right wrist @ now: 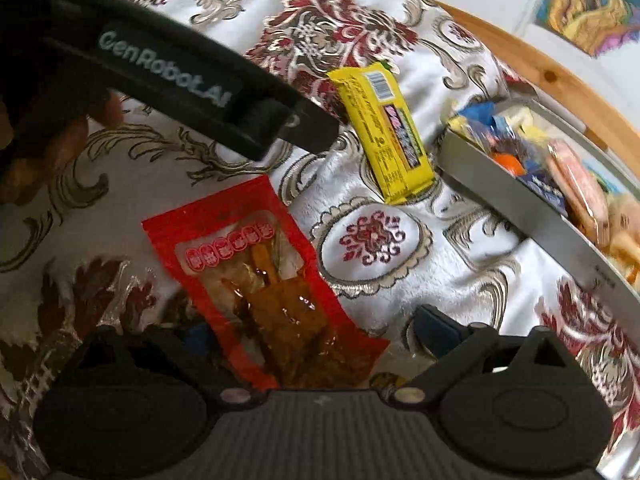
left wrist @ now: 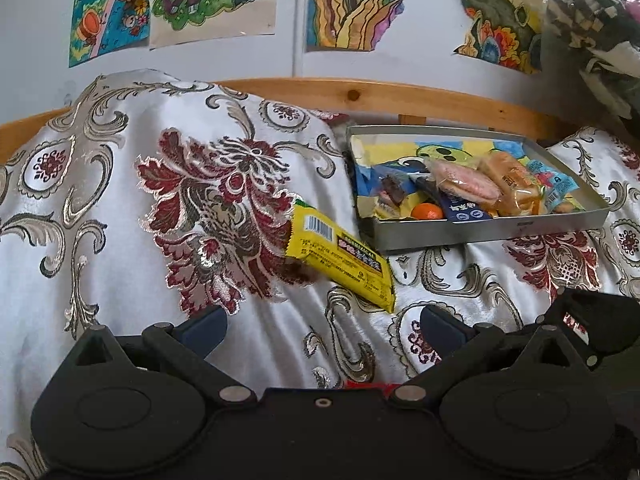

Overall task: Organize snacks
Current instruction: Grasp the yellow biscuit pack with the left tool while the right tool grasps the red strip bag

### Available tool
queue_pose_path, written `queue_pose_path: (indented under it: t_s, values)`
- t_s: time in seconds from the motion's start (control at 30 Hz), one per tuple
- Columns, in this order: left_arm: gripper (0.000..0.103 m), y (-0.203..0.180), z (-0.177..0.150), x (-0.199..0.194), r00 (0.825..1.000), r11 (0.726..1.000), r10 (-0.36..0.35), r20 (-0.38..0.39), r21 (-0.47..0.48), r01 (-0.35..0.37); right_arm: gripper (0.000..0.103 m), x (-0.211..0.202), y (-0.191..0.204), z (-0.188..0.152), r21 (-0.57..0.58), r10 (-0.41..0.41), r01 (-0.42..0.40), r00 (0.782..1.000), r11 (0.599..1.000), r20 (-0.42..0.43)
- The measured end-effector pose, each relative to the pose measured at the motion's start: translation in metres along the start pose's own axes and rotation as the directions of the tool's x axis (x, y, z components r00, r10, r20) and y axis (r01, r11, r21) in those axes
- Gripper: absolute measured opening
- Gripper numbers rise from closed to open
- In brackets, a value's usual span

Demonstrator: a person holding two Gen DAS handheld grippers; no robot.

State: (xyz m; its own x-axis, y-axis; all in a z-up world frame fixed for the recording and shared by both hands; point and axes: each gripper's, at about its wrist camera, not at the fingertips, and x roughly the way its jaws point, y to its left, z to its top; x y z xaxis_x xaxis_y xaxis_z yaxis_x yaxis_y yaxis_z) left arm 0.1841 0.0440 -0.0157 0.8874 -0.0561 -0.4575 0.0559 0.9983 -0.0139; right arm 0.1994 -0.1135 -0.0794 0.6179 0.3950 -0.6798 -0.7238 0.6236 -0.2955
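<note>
The right hand-held gripper (right wrist: pixel 316 332) stands released over a red snack pouch (right wrist: pixel 260 280), which lies flat on the brocade bedspread (right wrist: pixel 460 264) with its near end between the spread fingers. The left hand-held gripper (left wrist: pixel 322 326) is likewise released, grasping nothing, above bare cloth. Beyond both, a yellow snack bar (left wrist: pixel 340 258) lies aslant on the bedspread, near the tray's near corner but apart from it. Farther on, close to the bed's wooden rail (left wrist: pixel 360 96), a shallow metal tray (left wrist: pixel 480 232) holds wrapped breads, a blue packet and an orange fruit (left wrist: pixel 427 212).
</note>
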Motion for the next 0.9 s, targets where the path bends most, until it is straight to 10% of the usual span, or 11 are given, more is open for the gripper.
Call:
queue_pose_path:
  t_s: [0.3, 0.53, 0.9]
  values:
    - [0.102, -0.001, 0.000, 0.001, 1.000, 1.000, -0.023, -0.002, -0.008, 0.023, 0.042, -0.025, -0.011, -0.023, 0.167, -0.144, 0.137, 0.989, 0.976, 0.028]
    - [0.102, -0.004, 0.009, 0.031, 0.993, 0.994, -0.106, 0.046, -0.019, 0.106, 0.047, -0.045, -0.033, -0.044, 0.432, -0.209, 0.159, 0.976, 0.887, 0.068]
    - [0.102, 0.007, 0.018, 0.075, 0.995, 0.992, -0.086, 0.041, -0.085, 0.089, 0.059, -0.029, -0.011, -0.023, 0.245, -0.271, 0.245, 0.960, 0.938, 0.075]
